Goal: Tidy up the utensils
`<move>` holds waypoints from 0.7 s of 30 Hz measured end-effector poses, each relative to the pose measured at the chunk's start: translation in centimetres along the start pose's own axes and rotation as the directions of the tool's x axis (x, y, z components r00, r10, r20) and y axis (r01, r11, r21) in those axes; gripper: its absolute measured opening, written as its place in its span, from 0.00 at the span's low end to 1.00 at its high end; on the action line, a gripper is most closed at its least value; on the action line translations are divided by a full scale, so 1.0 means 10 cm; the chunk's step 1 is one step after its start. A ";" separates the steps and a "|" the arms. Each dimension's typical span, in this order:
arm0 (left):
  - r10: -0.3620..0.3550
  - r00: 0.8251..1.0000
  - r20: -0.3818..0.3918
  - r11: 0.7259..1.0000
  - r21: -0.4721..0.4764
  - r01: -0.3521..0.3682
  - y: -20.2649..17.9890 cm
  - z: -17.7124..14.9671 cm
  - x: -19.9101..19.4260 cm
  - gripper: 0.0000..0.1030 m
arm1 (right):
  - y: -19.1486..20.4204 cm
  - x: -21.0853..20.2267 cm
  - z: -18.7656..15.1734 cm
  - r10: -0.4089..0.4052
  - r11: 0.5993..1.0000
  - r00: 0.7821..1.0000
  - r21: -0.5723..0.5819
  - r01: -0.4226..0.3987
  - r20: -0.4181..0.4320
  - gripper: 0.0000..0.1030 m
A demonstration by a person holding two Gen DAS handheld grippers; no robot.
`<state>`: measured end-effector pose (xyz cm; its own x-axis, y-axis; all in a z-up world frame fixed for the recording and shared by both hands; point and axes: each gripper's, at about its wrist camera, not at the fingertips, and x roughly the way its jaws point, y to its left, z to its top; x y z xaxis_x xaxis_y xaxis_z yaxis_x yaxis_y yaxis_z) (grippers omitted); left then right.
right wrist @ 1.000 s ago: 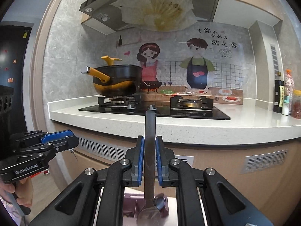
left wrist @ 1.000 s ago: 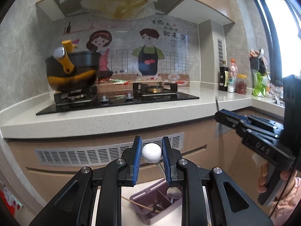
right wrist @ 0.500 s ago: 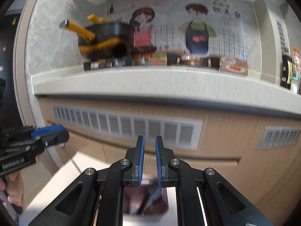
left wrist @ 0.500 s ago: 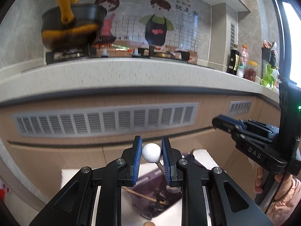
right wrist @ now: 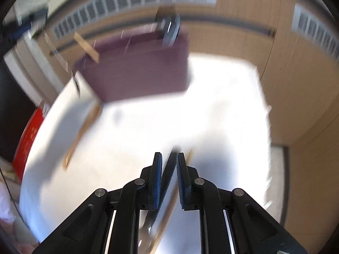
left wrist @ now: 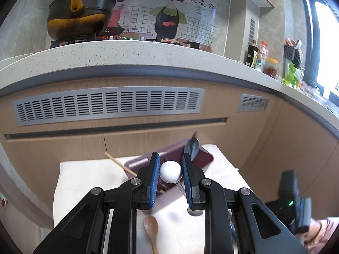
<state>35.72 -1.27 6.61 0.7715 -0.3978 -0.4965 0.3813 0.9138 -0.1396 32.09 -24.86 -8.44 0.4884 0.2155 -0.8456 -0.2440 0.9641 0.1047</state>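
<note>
My left gripper is shut on a white ball-ended utensil and holds it just above the purple utensil organizer on the white table. A metal spoon and a wooden chopstick stick out of the organizer. A wooden spoon lies on the table below my left fingers. My right gripper is low over the white table, its jaws a narrow gap apart above a metal utensil lying there. The organizer is blurred ahead of it.
Wooden cabinet fronts with grey vents stand right behind the table. The counter above holds a black-and-yellow pot and bottles. A wooden stick lies left on the table. A red object sits at the table's left edge.
The right gripper has let go of the dark-handled spoon, which now stands in the organizer, and has swung down toward the table. The left gripper has lowered with the white ball-ended utensil.
</note>
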 end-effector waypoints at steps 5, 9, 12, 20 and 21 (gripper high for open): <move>0.002 1.000 -0.026 1.000 -0.001 -0.002 -0.06 -0.14 -0.11 0.22 | 0.08 0.23 -0.20 -0.033 0.999 0.997 0.034 0.035 -0.064 0.18; 0.012 0.999 -0.041 1.000 -0.022 -0.013 -0.02 -0.24 -0.20 0.22 | 0.08 0.27 -0.24 -0.063 0.996 0.996 0.062 0.067 -0.064 0.20; 0.011 0.999 -0.052 0.999 -0.042 -0.013 0.00 -0.30 -0.23 0.22 | 0.11 0.29 -0.27 -0.084 0.995 0.996 0.042 0.085 -0.039 0.18; 0.017 0.997 -0.080 0.998 -0.061 -0.022 0.01 -0.44 -0.30 0.22 | 0.11 -0.11 -0.14 -0.006 0.998 0.998 0.062 0.002 0.066 0.11; 0.018 0.997 -0.081 0.998 -0.064 -0.023 0.01 -0.44 -0.31 0.22 | 0.11 -0.19 -0.11 0.006 0.998 0.996 0.063 -0.011 0.089 0.11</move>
<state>31.13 0.42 4.36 0.7348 -0.3734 -0.5663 0.3300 0.9262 -0.1824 30.02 -24.40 -7.29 0.5597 0.2340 -0.7950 -0.1964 0.9694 0.1470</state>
